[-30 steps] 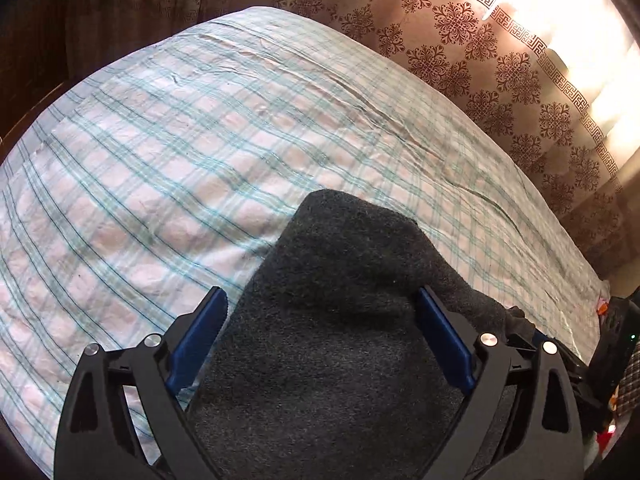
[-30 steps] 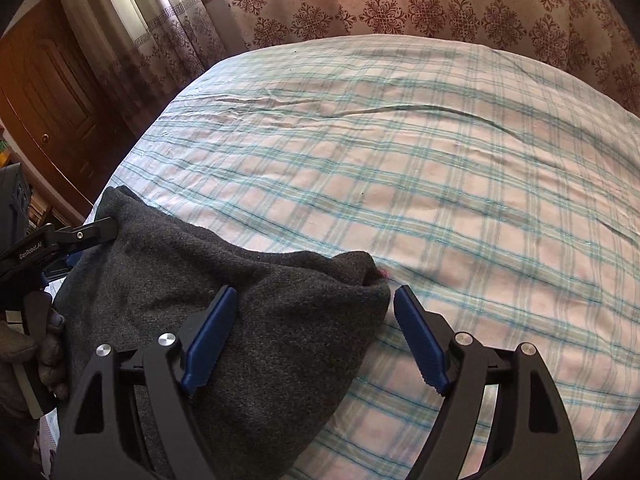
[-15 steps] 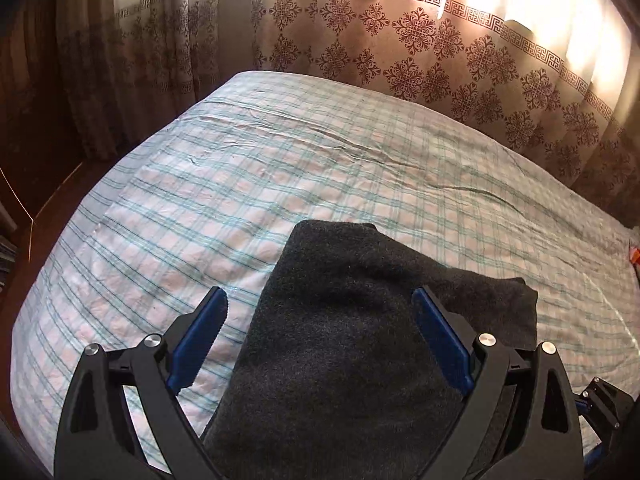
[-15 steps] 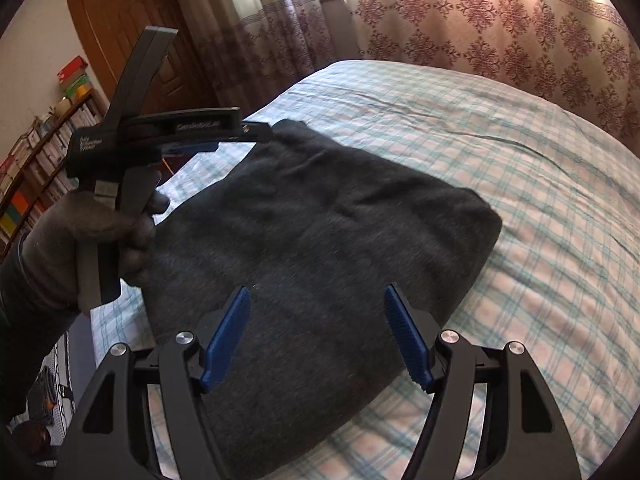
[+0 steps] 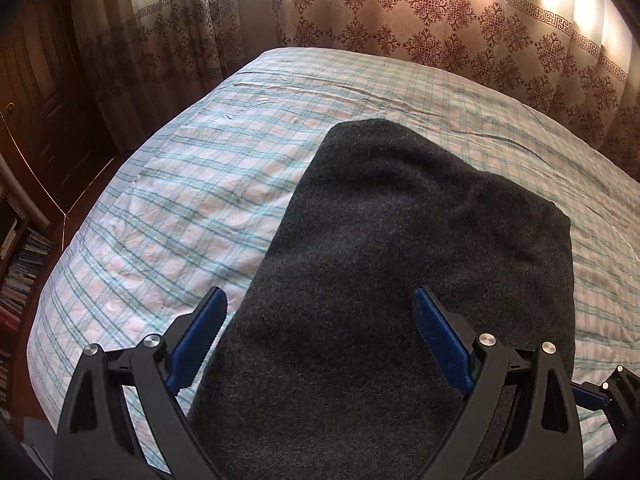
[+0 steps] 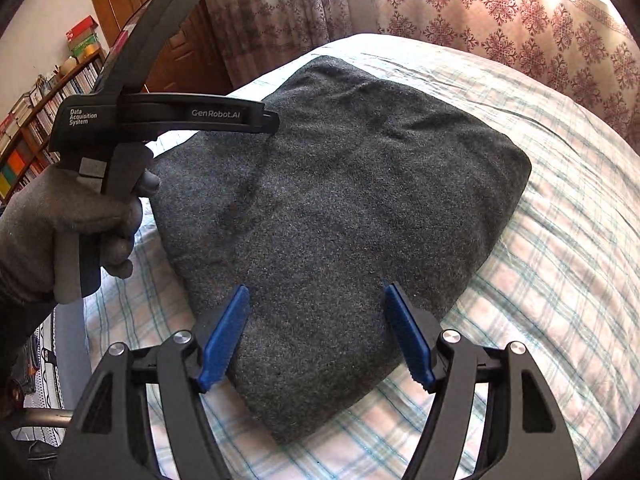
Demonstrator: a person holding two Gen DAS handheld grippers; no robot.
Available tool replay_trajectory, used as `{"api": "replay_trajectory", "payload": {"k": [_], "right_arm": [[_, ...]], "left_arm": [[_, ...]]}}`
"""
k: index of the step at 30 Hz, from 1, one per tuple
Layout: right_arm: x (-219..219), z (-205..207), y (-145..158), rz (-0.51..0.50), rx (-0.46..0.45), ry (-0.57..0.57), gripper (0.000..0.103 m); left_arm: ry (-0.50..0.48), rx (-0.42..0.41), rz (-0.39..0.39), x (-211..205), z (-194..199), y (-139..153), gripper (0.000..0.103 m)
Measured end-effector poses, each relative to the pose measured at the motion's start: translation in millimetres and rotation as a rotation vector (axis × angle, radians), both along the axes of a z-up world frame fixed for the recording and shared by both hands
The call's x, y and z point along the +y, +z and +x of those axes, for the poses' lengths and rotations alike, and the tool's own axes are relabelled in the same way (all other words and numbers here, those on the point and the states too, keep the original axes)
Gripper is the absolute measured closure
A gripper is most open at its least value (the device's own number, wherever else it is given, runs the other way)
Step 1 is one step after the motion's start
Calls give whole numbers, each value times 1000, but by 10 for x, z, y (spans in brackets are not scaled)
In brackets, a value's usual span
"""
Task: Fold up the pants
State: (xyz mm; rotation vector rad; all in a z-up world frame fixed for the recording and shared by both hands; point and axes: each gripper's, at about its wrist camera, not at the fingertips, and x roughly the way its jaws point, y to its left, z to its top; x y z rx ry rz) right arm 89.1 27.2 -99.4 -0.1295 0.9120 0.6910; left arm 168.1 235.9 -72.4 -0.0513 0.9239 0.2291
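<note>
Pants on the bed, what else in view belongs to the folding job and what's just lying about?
Belongs to the job:
- folded grey pants
- left tongs, open
- right tongs, open
- gloved hand holding the left tool

Just lying about:
- plaid bedsheet
- patterned curtains
- bookshelf
- wooden door

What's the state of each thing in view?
pants: folded into a compact stack, lying flat on the bed
left gripper: open, above the pants, gripping nothing
right gripper: open, empty
bed sheet: spread, slightly wrinkled
curtains: drawn shut
</note>
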Motion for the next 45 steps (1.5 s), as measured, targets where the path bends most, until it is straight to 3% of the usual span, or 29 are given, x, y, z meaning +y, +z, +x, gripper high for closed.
{"api": "replay_trajectory", "payload": {"k": [5, 21, 26, 28, 33, 40, 42, 45], "right_arm": [[6, 3, -37, 0, 11, -6, 33], [56, 11, -28, -8, 15, -21, 32], [-37, 1, 64, 29, 34, -35, 32], [-131, 21, 160, 46, -1, -58, 32], [-230, 434, 303, 38, -60, -137, 32], [-135, 1306, 80, 32, 45, -170, 32], [-122, 1418, -11, 40, 84, -163, 32], [-78, 1332, 55, -10, 37, -156, 31]], "left_arm": [[9, 7, 7, 16, -85, -128, 8], [5, 21, 25, -1, -56, -166, 7], [11, 12, 29, 1, -237, -76, 7], [11, 2, 34, 13, -372, -18, 7], [34, 17, 67, 81, -653, -26, 7], [25, 31, 59, 151, -690, -218, 5], [17, 24, 51, 172, -690, -256, 5], [24, 29, 31, 223, -665, -265, 4]]}}
